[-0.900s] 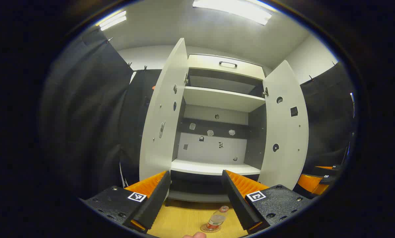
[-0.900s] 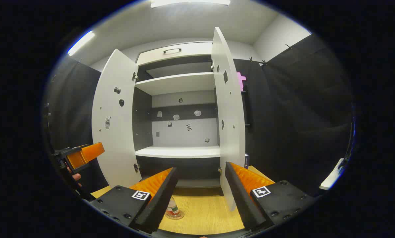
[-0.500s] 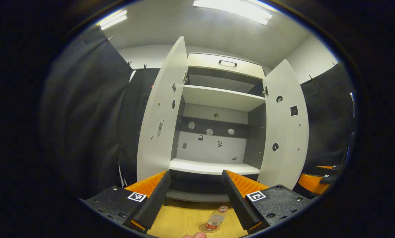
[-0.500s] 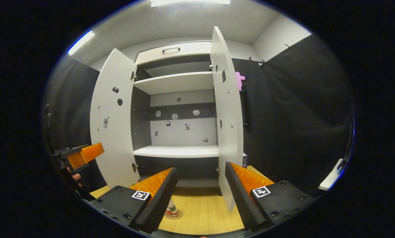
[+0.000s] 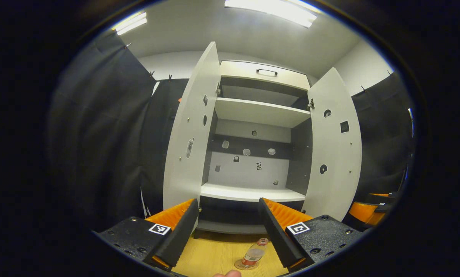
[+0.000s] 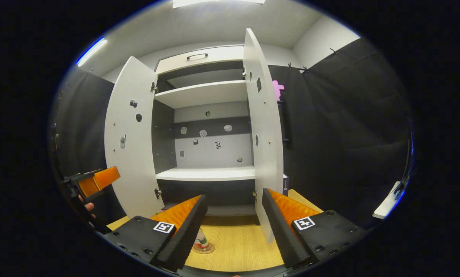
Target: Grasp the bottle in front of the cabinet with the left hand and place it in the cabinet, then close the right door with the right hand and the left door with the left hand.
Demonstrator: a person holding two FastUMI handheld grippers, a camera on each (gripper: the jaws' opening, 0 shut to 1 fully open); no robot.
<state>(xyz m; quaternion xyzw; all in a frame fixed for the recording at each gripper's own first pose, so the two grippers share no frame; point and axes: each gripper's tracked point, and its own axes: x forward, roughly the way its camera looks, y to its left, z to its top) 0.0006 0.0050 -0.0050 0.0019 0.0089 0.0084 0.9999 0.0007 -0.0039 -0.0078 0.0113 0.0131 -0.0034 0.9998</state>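
Little has moved: both views have tilted slightly. Left gripper [image 5: 228,231], jaws spread and empty, hovers above the upright bottle [image 5: 252,257], low centre, apparently uncapped. Descend squarely, gripping mid-body. Right gripper [image 6: 234,227] likewise released.

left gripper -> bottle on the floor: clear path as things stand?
Probably yes. The left gripper is open, and the bottle stands upright on the wooden floor below and just ahead of its fingers, in front of the open cabinet. Nothing lies between them; it only has to come down.
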